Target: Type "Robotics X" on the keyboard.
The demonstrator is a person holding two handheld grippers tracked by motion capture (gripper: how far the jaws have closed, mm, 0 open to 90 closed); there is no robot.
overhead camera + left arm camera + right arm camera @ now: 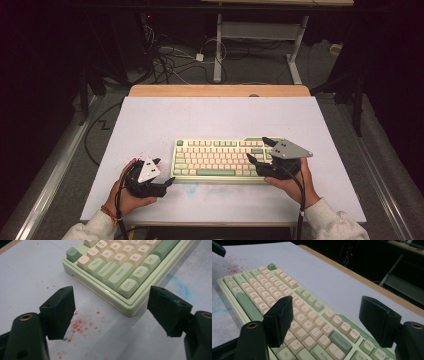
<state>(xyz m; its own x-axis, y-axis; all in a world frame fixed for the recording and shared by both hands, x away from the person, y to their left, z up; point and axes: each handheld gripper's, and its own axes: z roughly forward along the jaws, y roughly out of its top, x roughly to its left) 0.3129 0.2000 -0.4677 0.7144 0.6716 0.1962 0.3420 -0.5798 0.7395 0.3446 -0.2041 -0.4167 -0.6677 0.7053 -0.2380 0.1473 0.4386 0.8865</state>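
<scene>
Green-and-cream keyboard (220,160) on white table (150,125); red specks (80,323), faint blue smudge (178,286), perhaps marker.

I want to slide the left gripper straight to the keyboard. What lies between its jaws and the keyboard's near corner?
Only bare table speckled with red stains, shown in the left gripper view between the left gripper and the keyboard.

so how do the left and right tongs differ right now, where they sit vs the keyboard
The left tongs sit off the keyboard, over bare table by its near-left corner; the right tongs reach over the keyboard's right end. The left tongs point at the Ctrl corner and red specks; the right tongs look along the key rows from the Enter side. Both are open, empty and hand-held.
</scene>
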